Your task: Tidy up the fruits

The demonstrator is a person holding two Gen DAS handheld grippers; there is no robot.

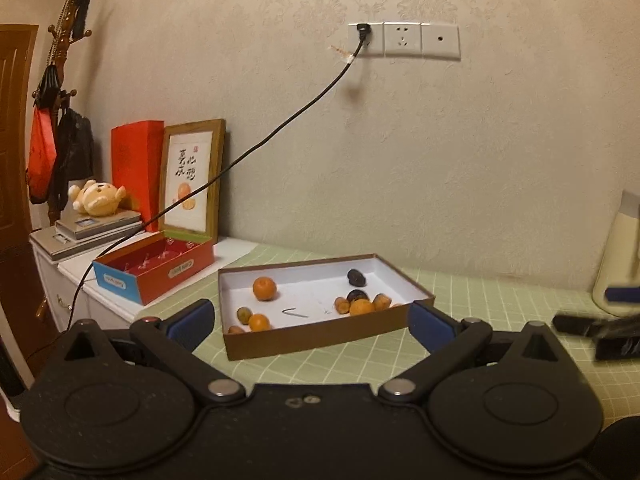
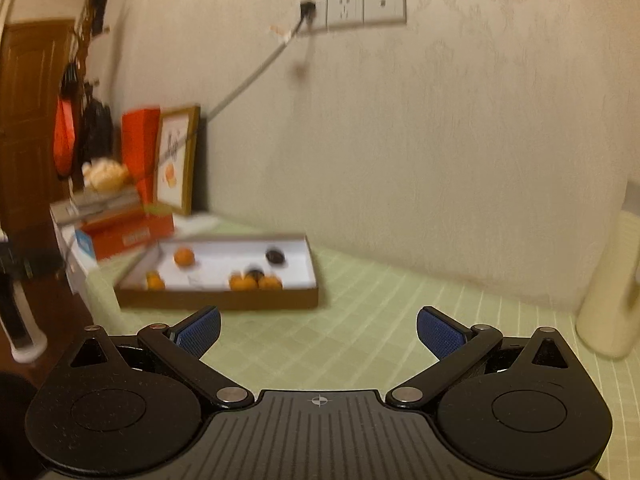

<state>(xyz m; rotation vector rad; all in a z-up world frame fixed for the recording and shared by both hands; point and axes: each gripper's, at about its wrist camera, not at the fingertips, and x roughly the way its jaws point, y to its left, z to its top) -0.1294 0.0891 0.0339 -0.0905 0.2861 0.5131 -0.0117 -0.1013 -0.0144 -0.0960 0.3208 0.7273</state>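
A shallow brown box (image 1: 320,336) with a white inside lies on the green checked tablecloth. It holds several small oranges, such as one orange (image 1: 264,288) at its left, and dark plums, such as one plum (image 1: 355,277) at its back. My left gripper (image 1: 312,326) is open and empty, just in front of the box's near wall. My right gripper (image 2: 319,334) is open and empty, above the cloth to the right of the box (image 2: 220,300). The right wrist view is blurred. The right gripper also shows at the right edge of the left wrist view (image 1: 600,328).
An open red box (image 1: 160,268) stands left of the brown box, with a framed picture (image 1: 192,180), a red bag and a plush toy behind it. A black cable (image 1: 256,148) hangs from the wall socket. A cream jug (image 2: 612,288) stands at the right.
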